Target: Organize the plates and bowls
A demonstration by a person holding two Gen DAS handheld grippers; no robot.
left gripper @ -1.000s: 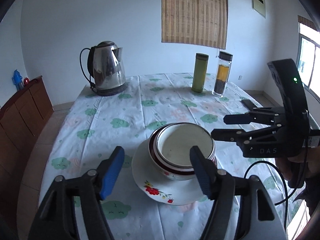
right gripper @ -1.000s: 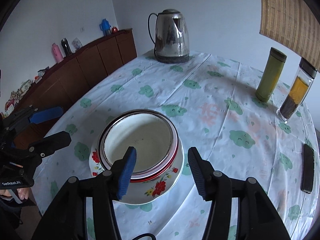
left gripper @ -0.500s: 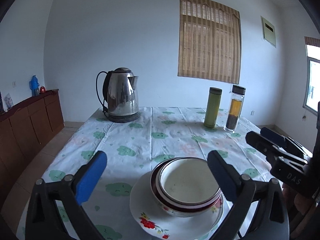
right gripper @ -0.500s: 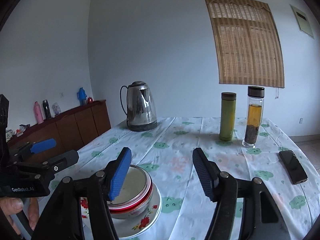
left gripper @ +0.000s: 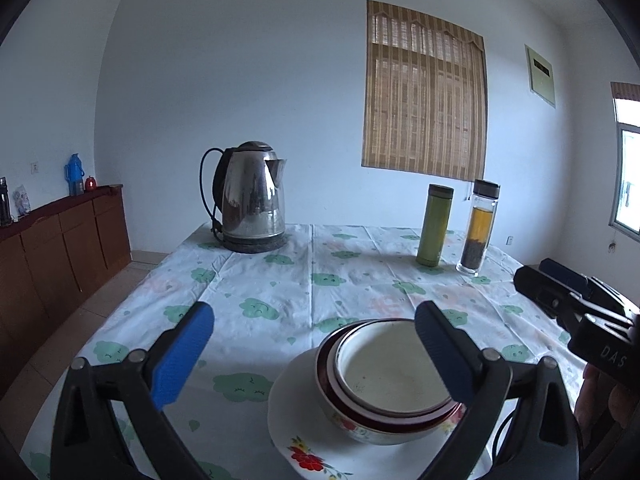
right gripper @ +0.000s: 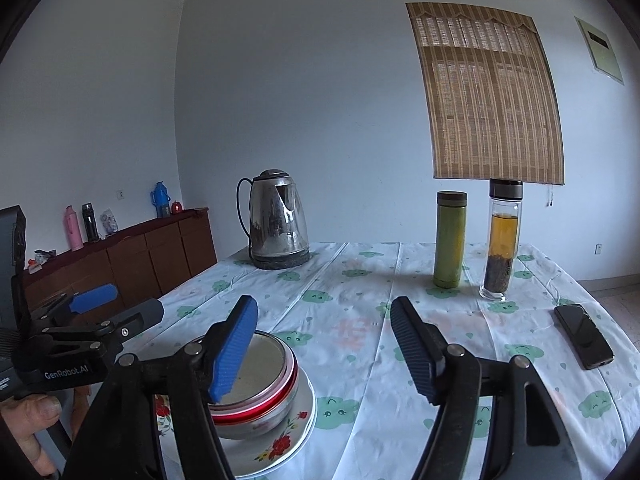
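Bowls (left gripper: 386,380) sit nested on the plate (left gripper: 288,420) on the worktop (left gripper: 280,292), just below and ahead of our left tool (left gripper: 314,356). Both tools, left and right (right gripper: 324,346), have just been opening and hold nothing; stacking looks finished.

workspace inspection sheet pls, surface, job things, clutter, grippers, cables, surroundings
Surface: table under a white tablecloth with green cloud print.
Job's things: bowls nested one inside the other, standing on a floral plate near the table's front edge.
Clutter: kettle, green flask, glass tea bottle, phone.
Grippers: left gripper open, nothing held; right gripper open, jaws have just been opening, nothing pressed between them.
Cables: black kettle cord; a thin black cable near the right hand.
Surroundings: wooden sideboard with flasks on top, bamboo blind, window at the right.
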